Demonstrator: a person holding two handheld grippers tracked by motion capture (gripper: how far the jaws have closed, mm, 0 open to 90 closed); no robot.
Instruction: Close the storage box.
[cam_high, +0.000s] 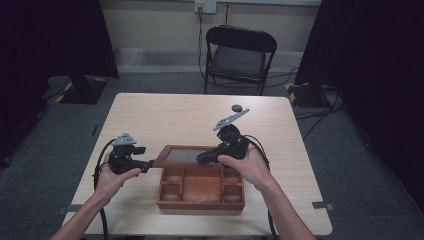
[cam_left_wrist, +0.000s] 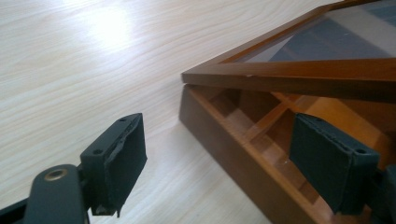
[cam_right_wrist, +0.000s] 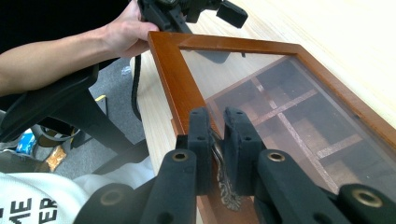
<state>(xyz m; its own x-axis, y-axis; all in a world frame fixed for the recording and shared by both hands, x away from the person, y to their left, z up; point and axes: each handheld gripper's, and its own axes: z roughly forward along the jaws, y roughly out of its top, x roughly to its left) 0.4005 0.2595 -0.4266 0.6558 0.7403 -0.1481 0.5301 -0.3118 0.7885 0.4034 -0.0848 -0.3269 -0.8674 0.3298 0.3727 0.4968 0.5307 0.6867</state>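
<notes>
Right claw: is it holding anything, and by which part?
Yes. The right claw is shut on the small metal clasp at the front edge of the box's glass-paned lid, holding the lid raised. The left claw is open.

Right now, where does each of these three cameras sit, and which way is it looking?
High view: above the person's side, looking forward and down on the table; both forearms, left gripper, right gripper.
Left gripper view: rides that gripper, open jaws facing the wooden box corner.
Right gripper view: rides that gripper, shut on a metal clasp at the lid's edge.
Shared: all show the glass lid.
</notes>
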